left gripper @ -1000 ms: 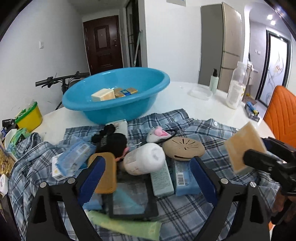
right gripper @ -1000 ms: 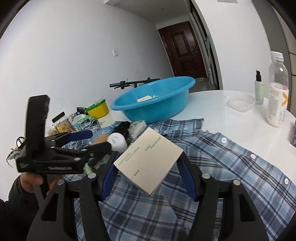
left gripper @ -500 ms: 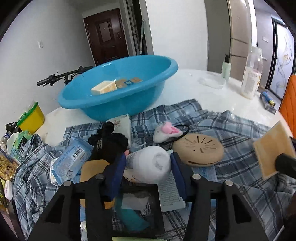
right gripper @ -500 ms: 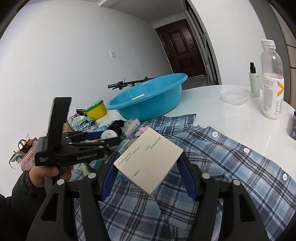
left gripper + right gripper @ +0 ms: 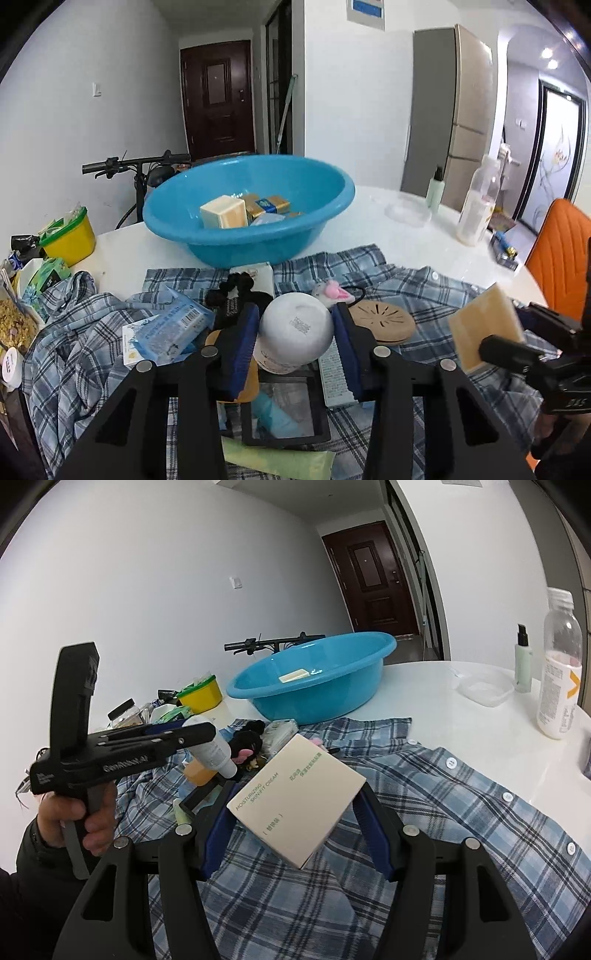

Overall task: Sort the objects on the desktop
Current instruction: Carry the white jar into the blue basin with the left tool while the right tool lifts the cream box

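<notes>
L tongs (image 5: pixel 293 341) closing on white lotion bottle (image 5: pixel 295 332), base toward cam; blue basin (image 5: pixel 251 210) straight ahead. R tongs (image 5: pixel 295 827) clamp cream box (image 5: pixel 297 805).

The left wrist camera is looking forward and down along its fingers (image 5: pixel 243 343), close over the clutter. The right wrist camera is sitting beside it, facing leftward across the table (image 5: pixel 424 679). Both are sharing the blue basin (image 5: pixel 247 240) and plaid shirt (image 5: pixel 424 812).
</notes>
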`<action>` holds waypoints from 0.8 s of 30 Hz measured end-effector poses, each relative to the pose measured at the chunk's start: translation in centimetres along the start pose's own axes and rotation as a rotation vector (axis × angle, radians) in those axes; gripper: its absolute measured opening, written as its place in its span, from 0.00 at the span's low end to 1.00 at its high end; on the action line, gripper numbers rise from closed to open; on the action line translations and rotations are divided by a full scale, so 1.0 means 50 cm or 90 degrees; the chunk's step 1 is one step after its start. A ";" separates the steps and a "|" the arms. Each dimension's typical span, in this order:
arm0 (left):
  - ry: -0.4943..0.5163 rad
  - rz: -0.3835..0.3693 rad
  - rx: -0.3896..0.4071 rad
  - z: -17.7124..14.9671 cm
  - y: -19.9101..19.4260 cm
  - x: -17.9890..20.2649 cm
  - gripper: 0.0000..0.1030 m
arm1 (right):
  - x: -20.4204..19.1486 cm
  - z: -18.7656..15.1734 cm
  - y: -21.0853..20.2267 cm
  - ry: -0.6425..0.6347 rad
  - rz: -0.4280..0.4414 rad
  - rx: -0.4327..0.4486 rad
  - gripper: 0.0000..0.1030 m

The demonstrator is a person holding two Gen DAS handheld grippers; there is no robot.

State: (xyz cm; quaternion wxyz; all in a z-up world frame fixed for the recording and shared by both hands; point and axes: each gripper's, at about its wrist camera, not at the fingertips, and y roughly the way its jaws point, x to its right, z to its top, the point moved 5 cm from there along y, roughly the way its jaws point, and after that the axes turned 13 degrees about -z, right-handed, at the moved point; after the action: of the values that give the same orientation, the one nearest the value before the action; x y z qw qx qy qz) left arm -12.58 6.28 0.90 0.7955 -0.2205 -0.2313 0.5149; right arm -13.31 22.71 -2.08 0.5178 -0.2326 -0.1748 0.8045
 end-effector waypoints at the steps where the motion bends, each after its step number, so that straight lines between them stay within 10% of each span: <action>1: 0.001 0.000 0.004 0.002 -0.008 -0.003 0.42 | -0.005 0.002 0.000 -0.004 0.000 0.001 0.60; 24: 0.018 0.007 0.133 0.223 -0.119 -0.087 0.42 | -0.077 0.078 0.032 -0.065 -0.003 0.007 0.60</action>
State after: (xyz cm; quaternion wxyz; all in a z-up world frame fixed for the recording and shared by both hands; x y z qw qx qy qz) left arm -16.52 1.29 12.66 0.8145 -0.1451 -0.1641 0.5372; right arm -15.31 18.42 1.08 0.5115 -0.1878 -0.1973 0.8150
